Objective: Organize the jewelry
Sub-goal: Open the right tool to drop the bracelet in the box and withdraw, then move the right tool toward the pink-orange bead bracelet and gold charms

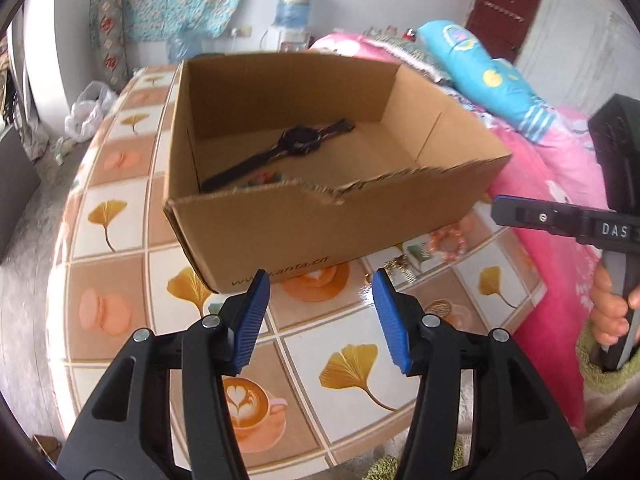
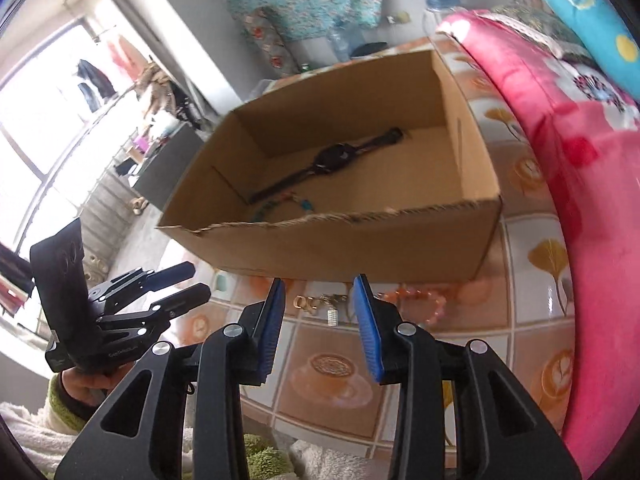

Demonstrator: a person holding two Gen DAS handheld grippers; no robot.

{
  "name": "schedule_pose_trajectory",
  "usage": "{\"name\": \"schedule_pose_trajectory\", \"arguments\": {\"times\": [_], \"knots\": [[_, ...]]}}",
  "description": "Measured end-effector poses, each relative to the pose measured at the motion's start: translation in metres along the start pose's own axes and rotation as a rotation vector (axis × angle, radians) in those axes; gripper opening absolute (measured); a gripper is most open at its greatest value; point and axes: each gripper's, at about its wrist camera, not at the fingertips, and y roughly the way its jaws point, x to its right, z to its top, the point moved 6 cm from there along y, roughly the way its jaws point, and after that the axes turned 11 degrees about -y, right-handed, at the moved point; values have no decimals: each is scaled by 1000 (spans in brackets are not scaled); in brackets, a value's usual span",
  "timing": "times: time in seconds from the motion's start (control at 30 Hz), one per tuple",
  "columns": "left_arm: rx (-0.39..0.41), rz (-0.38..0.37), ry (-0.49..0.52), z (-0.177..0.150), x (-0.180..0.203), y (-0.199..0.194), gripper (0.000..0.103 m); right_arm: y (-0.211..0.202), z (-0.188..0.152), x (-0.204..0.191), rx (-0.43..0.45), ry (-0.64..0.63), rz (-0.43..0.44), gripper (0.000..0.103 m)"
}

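Note:
An open cardboard box (image 1: 280,232) (image 2: 360,248) stands on the tiled table. Inside lie a black wristwatch (image 1: 298,142) (image 2: 332,158) and a colourful bead bracelet (image 1: 264,179) (image 2: 280,204) near the front wall. On the table in front of the box lie a pink bead bracelet (image 1: 450,242) (image 2: 416,300), gold earrings (image 2: 306,303) and a gold chain piece (image 1: 400,266) (image 2: 334,308). My left gripper (image 1: 320,284) is open and empty, just short of the box. My right gripper (image 2: 320,286) is open and empty, above the gold pieces.
The table (image 1: 352,360) (image 2: 332,384) has a ginkgo-leaf and coffee-cup pattern. A pink quilt (image 1: 560,184) (image 2: 580,152) and a blue pillow (image 1: 488,68) lie to the right. A water dispenser (image 1: 294,8) stands behind. The right gripper (image 1: 560,220) shows in the left view.

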Motion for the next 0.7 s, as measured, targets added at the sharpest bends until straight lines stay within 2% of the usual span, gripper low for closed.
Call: {"name": "schedule_pose_trajectory", "arguments": {"times": [0.1, 0.23, 0.4, 0.53, 0.7], "knots": [[-26, 10, -16, -6, -2, 12, 51, 15, -8, 1, -38, 32, 14, 35], [-37, 1, 23, -23, 8, 21, 51, 33, -26, 0, -102, 16, -7, 35], [-30, 2, 89, -41, 21, 32, 51, 49, -45, 5, -155, -41, -108, 35], [3, 11, 116, -37, 24, 35, 51, 45, -38, 17, -123, 2, -111, 35], [69, 4, 90, -13, 21, 30, 51, 34, -1, 28, -16, 22, -121, 35]]}}
